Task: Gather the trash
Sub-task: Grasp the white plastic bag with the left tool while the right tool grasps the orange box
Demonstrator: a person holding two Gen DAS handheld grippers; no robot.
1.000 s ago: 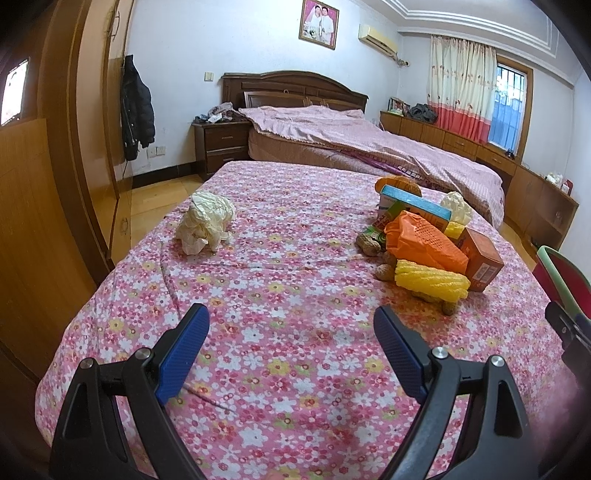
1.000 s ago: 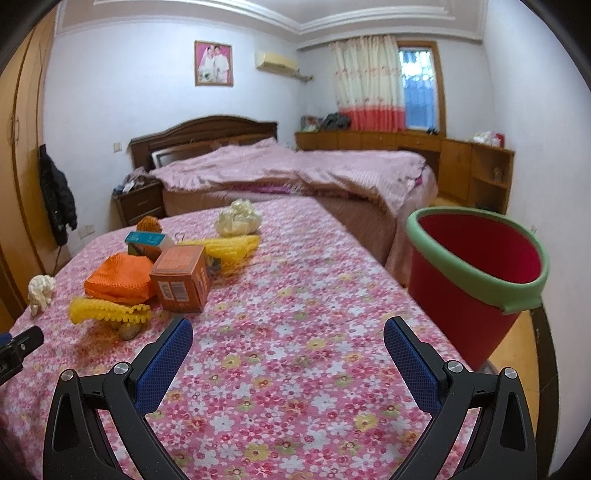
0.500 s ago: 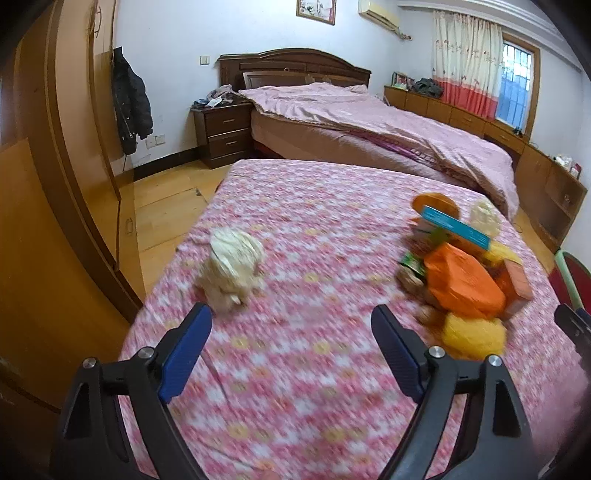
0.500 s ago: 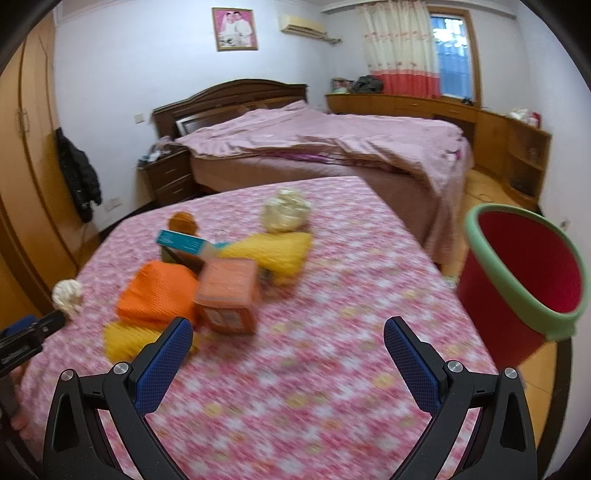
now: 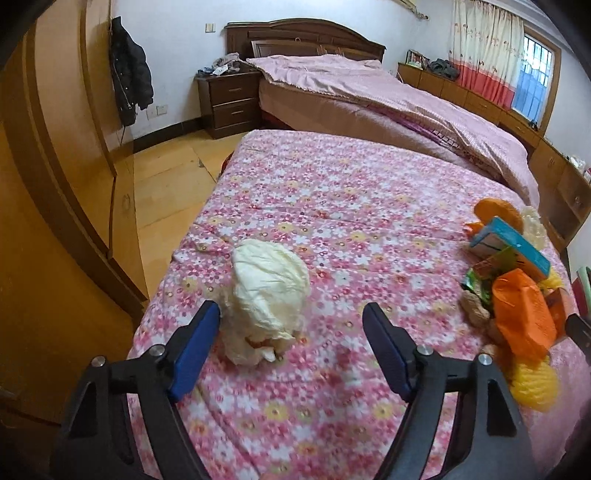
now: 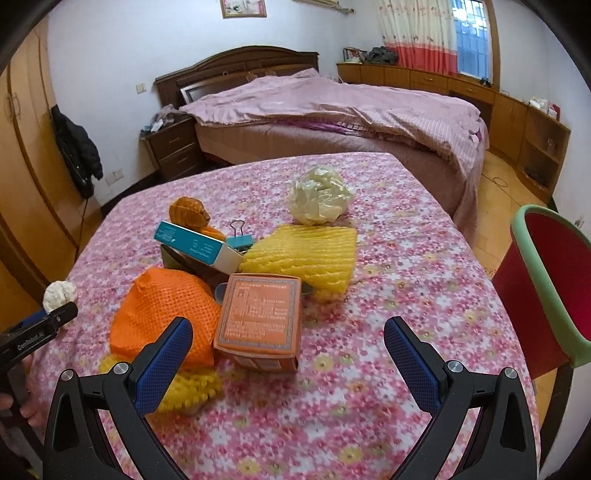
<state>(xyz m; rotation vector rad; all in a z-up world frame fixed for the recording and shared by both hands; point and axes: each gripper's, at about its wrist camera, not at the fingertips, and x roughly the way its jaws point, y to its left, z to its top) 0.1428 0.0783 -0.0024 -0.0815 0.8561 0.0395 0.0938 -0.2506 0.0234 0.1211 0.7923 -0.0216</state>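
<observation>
cream paper wad (image 5: 267, 295) | between closing left gripper (image 5: 291, 332) pads | seemingly untouched

Dark jacket (image 5: 131, 70), nightstand (image 5: 229, 101), curtain (image 6: 417, 35)

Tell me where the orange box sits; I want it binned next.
In the right wrist view the orange box stands near centre on the floral bedspread, between the orange mesh bag and yellow foam sleeve.

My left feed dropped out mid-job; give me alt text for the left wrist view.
The left tool is closing around a crumpled white paper wad on the flowered pink bedcover, pads not yet pressing it. A pile of wrappers and boxes lies far right.
</observation>
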